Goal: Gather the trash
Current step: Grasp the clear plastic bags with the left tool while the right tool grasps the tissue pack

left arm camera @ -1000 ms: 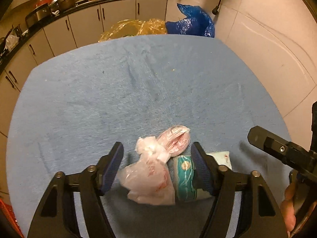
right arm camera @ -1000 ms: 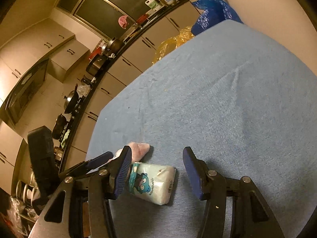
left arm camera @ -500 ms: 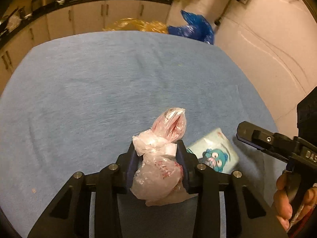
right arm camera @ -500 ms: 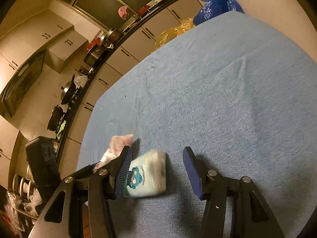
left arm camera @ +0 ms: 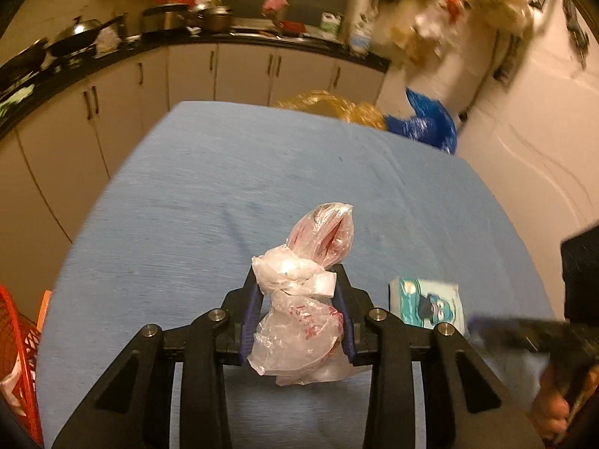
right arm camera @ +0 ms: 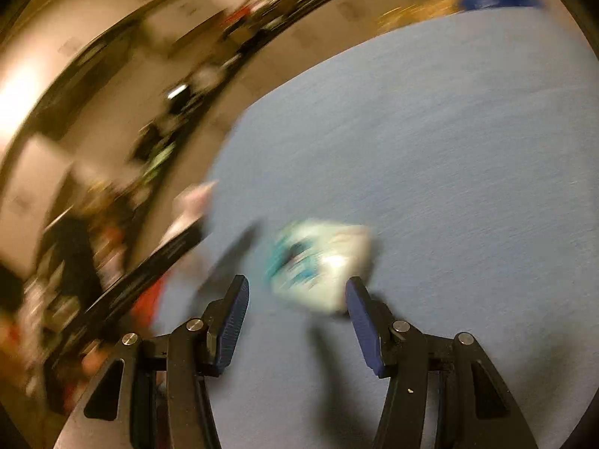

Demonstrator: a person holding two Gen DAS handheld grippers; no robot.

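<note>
My left gripper (left arm camera: pixel 297 290) is shut on a crumpled clear plastic bag (left arm camera: pixel 303 310) with red print and holds it above the blue table (left arm camera: pixel 224 194). A white and teal tissue pack (left arm camera: pixel 428 305) lies on the table to its right. In the blurred right wrist view the tissue pack (right arm camera: pixel 322 262) lies just ahead of my right gripper (right arm camera: pixel 295 292), which is open and empty. The left gripper with the bag (right arm camera: pixel 191 205) shows blurred at the left there.
A yellow bag (left arm camera: pixel 333 106) and a blue bag (left arm camera: pixel 423 123) sit beyond the table's far edge. A red basket (left arm camera: pixel 17 366) stands at the table's left front. Kitchen cabinets and a counter with pots run along the back.
My left gripper closed on the plastic bag and lifted it off the table. My right gripper moved fast toward the tissue pack, still open.
</note>
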